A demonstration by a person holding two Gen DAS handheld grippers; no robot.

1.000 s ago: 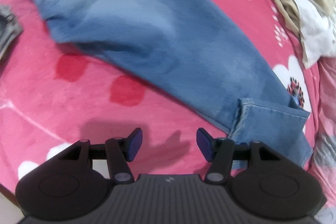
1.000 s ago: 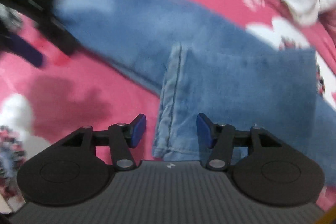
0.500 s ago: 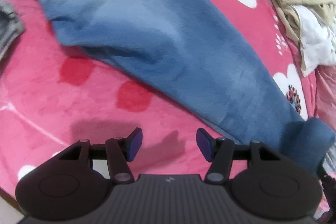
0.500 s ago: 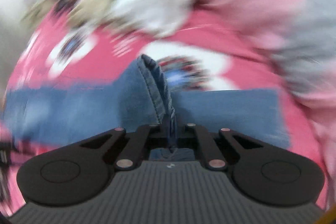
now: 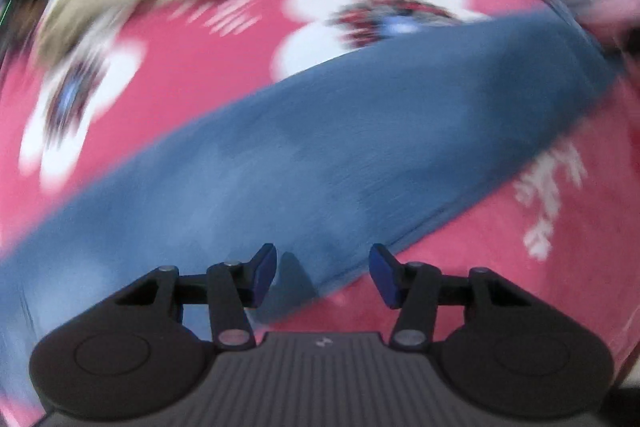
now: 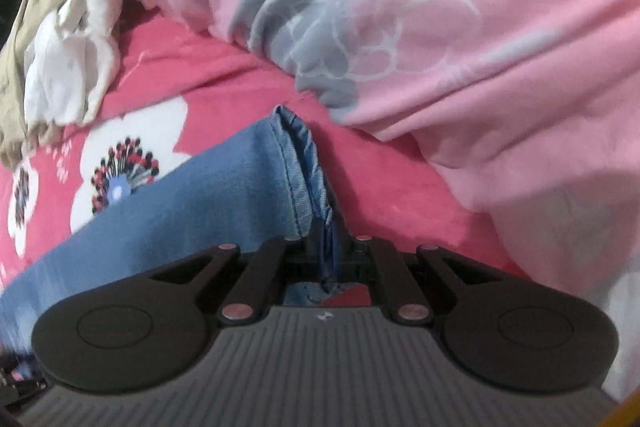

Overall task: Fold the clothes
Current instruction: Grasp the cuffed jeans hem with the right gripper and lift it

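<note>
Now right tongs (image 6: pixel 329 255) pinch the jeans (image 6: pixel 192 195) hem; left tongs (image 5: pixel 322 275) narrowing, empty.

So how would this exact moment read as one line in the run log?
step: fold jeans | right gripper: shut on jeans hem | left gripper: open, jaws just narrowing, nothing gripped, above jeans leg | surface: pink floral blanket

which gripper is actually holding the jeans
The right gripper: shut on the jeans hem. The left gripper is open, nothing pinched.

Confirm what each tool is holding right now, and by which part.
Right tool: shut on the jeans, pinching the leg hem. Left tool: open over the jeans leg, nothing held; its jaws have just been closing a little.
</note>
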